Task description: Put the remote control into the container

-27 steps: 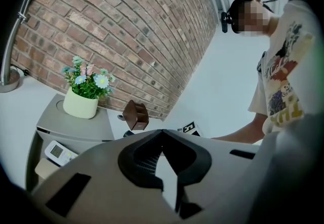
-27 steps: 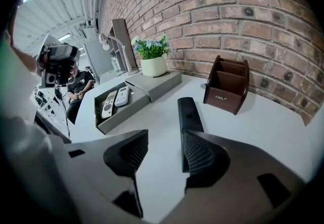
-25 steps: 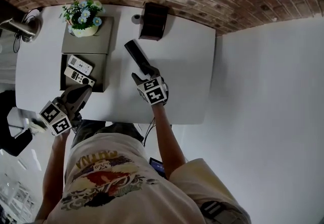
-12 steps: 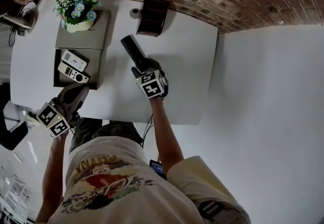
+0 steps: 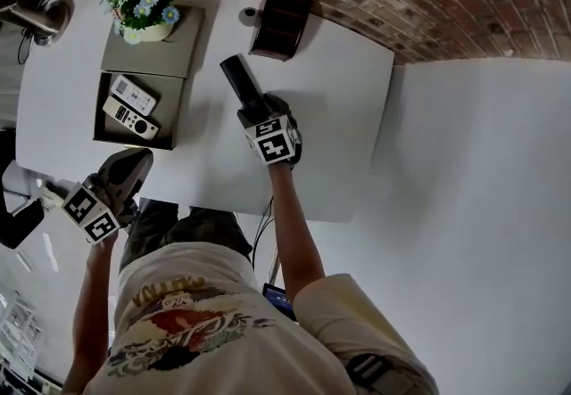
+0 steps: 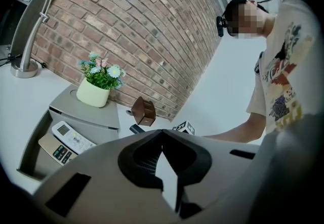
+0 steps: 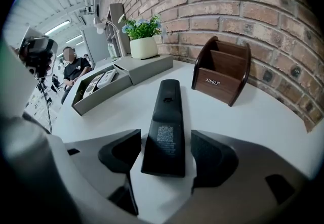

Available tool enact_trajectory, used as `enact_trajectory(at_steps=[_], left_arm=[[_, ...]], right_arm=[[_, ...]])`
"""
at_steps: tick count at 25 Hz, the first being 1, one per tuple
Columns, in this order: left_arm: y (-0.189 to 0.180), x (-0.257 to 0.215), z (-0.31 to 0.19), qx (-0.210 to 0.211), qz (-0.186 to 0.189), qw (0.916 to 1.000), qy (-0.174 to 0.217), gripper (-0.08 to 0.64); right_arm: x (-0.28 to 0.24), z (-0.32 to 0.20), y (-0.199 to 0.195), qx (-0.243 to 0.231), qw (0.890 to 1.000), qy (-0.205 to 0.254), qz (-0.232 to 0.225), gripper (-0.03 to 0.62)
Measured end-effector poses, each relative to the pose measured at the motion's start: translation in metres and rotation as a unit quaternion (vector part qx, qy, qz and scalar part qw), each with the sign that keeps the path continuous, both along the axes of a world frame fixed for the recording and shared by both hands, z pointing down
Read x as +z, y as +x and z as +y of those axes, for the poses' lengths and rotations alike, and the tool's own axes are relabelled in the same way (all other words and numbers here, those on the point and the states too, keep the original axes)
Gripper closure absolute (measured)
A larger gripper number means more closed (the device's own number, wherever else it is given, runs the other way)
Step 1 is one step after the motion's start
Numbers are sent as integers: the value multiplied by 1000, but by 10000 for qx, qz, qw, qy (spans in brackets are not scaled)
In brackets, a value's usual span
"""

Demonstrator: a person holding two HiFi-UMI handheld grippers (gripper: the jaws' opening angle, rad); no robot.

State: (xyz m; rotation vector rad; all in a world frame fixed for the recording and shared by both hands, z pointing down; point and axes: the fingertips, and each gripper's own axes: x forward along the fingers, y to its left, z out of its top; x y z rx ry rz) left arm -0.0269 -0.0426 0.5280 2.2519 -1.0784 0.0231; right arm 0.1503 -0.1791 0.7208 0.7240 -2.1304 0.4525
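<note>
A long black remote [image 7: 164, 122] lies back side up on the white table [image 5: 335, 117]; its near end sits between the jaws of my right gripper [image 7: 164, 154]. Those jaws are opening, with a gap on each side of the remote, so the pads do not press on it. In the head view the black remote [image 5: 241, 81] points away from the right gripper [image 5: 258, 109] towards the far left. The grey open container [image 5: 174, 112] at the left holds two light remotes [image 5: 132, 105]. My left gripper [image 5: 134, 163] hovers shut and empty at the table's near edge.
A closed grey box [image 5: 169, 59] carrying a flower pot [image 5: 143, 10] stands behind the container. A brown wooden holder [image 5: 281, 23] stands at the back by the brick wall. A lamp base [image 5: 36, 19] is at the far left. A second person [image 7: 75, 69] stands beyond the table.
The right gripper has stayed at the near end of the black remote, which still lies on the table. The left gripper has hardly moved. The head view has shifted a little.
</note>
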Motion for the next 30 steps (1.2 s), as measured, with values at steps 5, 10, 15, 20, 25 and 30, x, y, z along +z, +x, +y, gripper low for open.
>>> enact_trajectory(at_steps=[5,10,15,20,25,30], left_arm=[[0,4,8,-55,34,10000,-28,555],[4,-1,10,-60,86,9999,35,554],[2,-5,15,-84,70,9999,87,555],[1,-11,21,-132,42,9998,149,554],[0,-17,28,-193,18,9996,213,555],[-8,-18,36,-284,-21,9993,234,554]], right_arm=[[4,-1,0,-21,10000,-30,50,304],[2,-2,0,-27,9999,-92,139,305],[3,-4,1,50,9997,-124,199,308],[2,-3,-1,151,9992,-192,303,350],[3,-7,4,425,9986,-239,197,357],[-1,-1,5,767,9961,-430,0,360]])
